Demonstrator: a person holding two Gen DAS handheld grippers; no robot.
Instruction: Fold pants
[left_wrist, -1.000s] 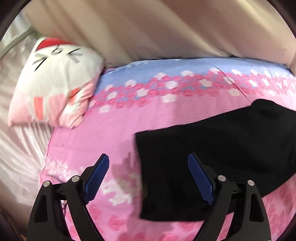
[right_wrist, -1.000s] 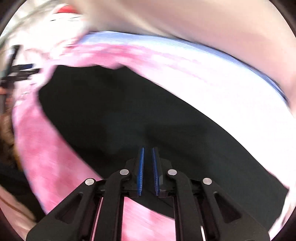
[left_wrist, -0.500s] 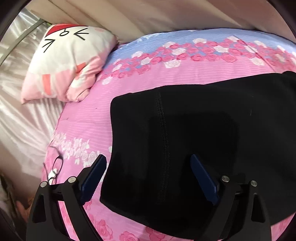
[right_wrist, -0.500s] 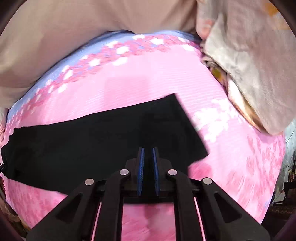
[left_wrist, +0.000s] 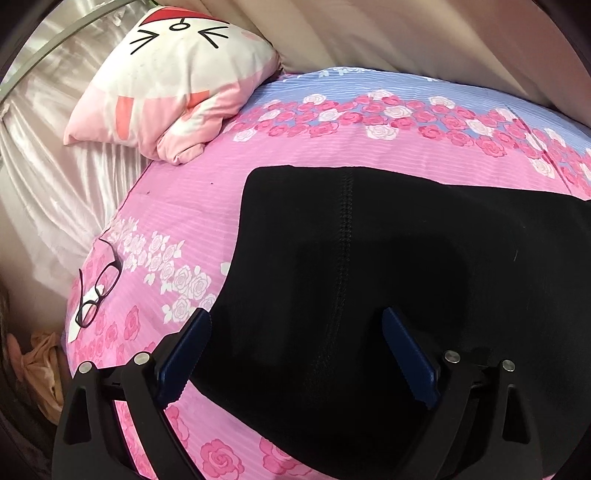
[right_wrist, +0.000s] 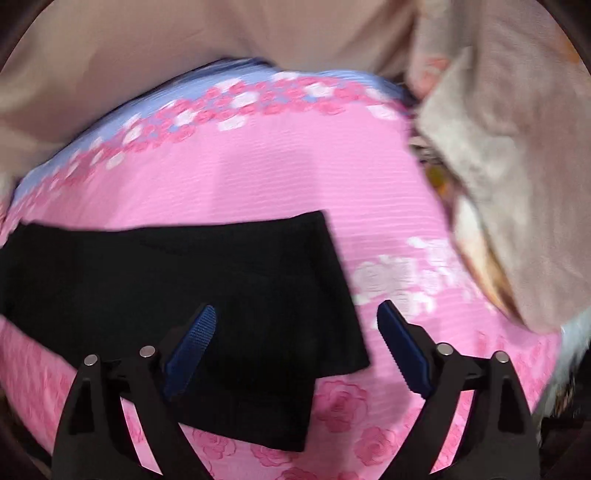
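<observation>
Black pants (left_wrist: 388, 280) lie flat on the pink rose-print bed sheet (left_wrist: 207, 206). In the left wrist view they fill the lower right, with a stitched seam running down the middle. My left gripper (left_wrist: 295, 354) is open and empty, hovering over the pants' left end. In the right wrist view the pants (right_wrist: 184, 280) stretch from the left to a squared right end, with a second layer sticking out below. My right gripper (right_wrist: 295, 347) is open and empty, straddling that right end.
A white and pink cat-face pillow (left_wrist: 173, 85) lies at the bed's far left corner. Black glasses (left_wrist: 98, 291) rest on the sheet near the left edge. A beige curtain (right_wrist: 184, 48) hangs behind the bed. A crumpled beige blanket (right_wrist: 509, 155) lies at the right.
My right gripper has opened and let go of the pants, which now lie flat. My left gripper stayed open and moved in over the pants' left end.
</observation>
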